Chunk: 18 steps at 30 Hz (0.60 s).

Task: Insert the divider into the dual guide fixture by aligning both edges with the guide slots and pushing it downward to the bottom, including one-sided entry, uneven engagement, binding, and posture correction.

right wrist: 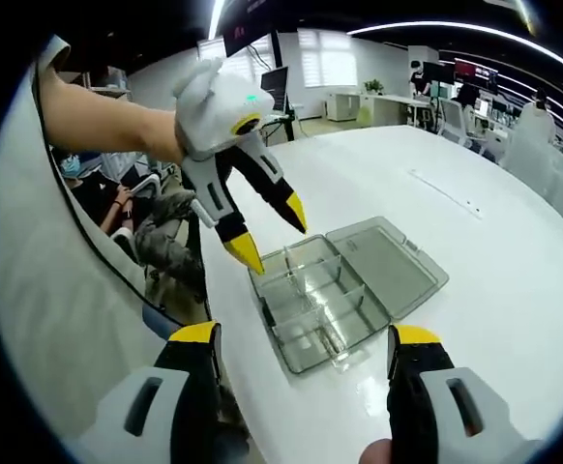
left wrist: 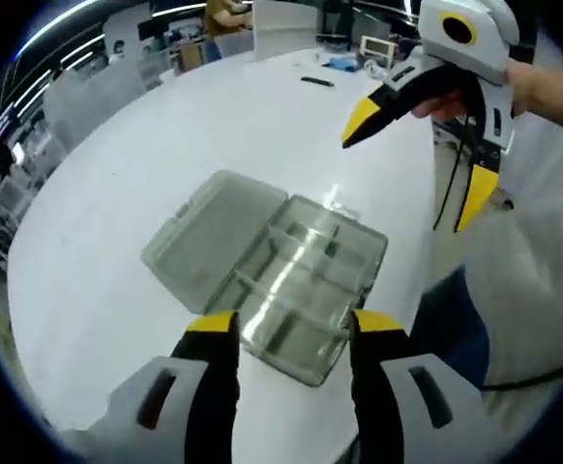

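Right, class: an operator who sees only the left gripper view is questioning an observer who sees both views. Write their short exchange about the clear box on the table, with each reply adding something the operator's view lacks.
Operator: How does my left gripper look from outside?
Observer: In the right gripper view, the left gripper hangs open and empty. One yellow tip is over the corner of the clear box nearest the edge of the table. I cannot tell whether it touches.
Operator: Is anyone near that edge?
Observer: Yes, a seated person is just beyond it, behind the left gripper.
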{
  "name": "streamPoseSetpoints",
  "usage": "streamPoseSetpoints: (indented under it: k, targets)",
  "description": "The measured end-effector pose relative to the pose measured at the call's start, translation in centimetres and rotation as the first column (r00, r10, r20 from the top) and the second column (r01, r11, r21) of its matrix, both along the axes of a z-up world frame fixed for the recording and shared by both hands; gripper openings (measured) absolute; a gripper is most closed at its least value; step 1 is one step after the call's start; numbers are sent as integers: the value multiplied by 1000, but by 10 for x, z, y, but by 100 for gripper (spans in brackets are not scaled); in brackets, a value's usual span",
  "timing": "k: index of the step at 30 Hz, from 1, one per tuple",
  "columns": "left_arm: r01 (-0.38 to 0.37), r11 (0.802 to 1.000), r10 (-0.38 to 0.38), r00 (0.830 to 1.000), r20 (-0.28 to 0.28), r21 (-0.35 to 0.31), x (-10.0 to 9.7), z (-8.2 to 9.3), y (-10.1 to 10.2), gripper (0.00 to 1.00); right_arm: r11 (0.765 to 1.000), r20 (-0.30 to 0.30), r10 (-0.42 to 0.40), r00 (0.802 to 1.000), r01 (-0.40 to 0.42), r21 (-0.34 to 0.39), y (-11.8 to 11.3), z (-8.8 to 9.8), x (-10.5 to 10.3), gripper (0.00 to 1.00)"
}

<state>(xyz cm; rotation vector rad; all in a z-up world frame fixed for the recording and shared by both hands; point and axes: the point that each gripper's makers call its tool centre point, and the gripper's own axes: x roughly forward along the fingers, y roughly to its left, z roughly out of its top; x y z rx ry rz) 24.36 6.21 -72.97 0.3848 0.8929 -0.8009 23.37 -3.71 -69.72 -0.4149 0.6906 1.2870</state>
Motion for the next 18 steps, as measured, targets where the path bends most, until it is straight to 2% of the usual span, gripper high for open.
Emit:
streamPoseSetpoints:
  k: [9, 12, 18]
  targets:
    - [-63, 996, 64, 998, 17, -69, -3, 8, -1, 48, 1000, -2, -9, 1000, 9, -6, -2, -2, 3, 67]
    - [-94, 989, 97, 995, 18, -114, -3, 12, -2, 50, 1000, -3, -11, 1000, 11, -8, -3, -2, 4, 67]
    - [-130, 978, 135, 991, 18, -162, -6, 16, -2, 53, 1000, -5, -14, 1000, 14, -13, -4, -3, 3, 67]
